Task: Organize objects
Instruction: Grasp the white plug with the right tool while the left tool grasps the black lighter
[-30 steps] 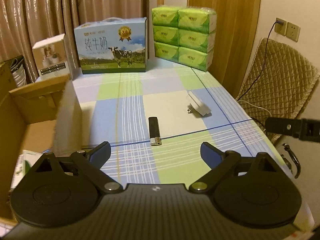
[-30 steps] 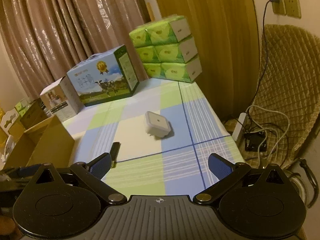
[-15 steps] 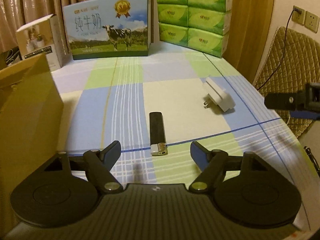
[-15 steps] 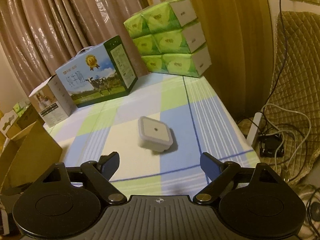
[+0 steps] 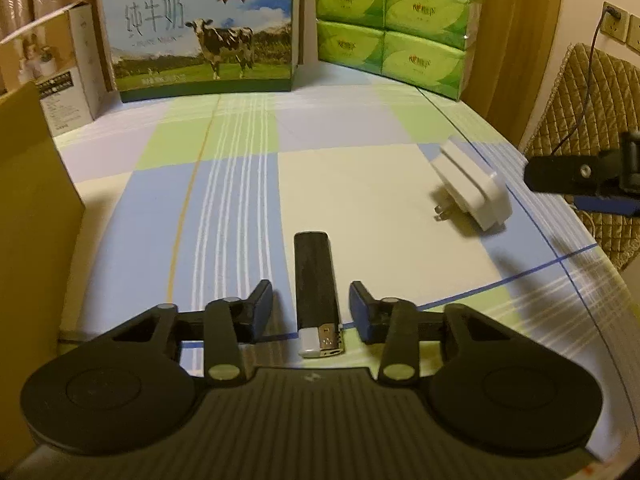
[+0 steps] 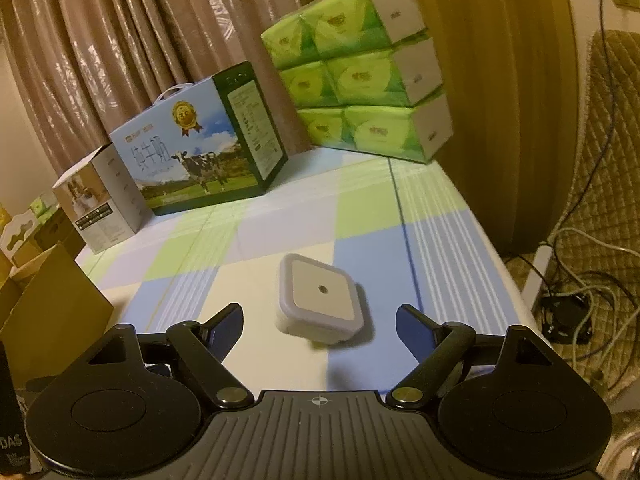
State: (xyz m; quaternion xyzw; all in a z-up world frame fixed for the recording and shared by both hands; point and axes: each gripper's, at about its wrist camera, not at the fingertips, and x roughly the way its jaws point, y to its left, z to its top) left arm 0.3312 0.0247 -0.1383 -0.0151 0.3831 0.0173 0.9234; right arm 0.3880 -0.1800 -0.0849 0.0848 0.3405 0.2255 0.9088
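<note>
Left gripper [image 5: 311, 300] low over the checked blue, green and cream tablecloth [image 5: 224, 200], jaws spread, one blue-padded finger on either side of the slim black lighter with a silver metal head [image 5: 317, 292]; gaps visible on both sides, no contact. Lighter flat on the cloth, lengthwise along the fingers, silver head toward the camera, lying across a thin dark-blue line in the pattern.

Right gripper [image 6: 319, 322] also low above the cloth, jaws wide apart, framing the white square plug-in night light with a small dark dot at the centre of its face [image 6: 322, 298]; well clear of both fingers. Same night light [image 5: 472, 188] seen from the left wrist tipped on its edge, metal prongs pointing left, off to the right of the lighter and apart from it, with the right gripper's finger [image 5: 560, 176] just beside it.

At the far end of the table: blue milk carton box printed with a cow [image 5: 200, 28], stack of green tissue packs [image 5: 392, 20], small white product box [image 5: 60, 76]. Brown cardboard box [image 5: 28, 220] at the left edge
</note>
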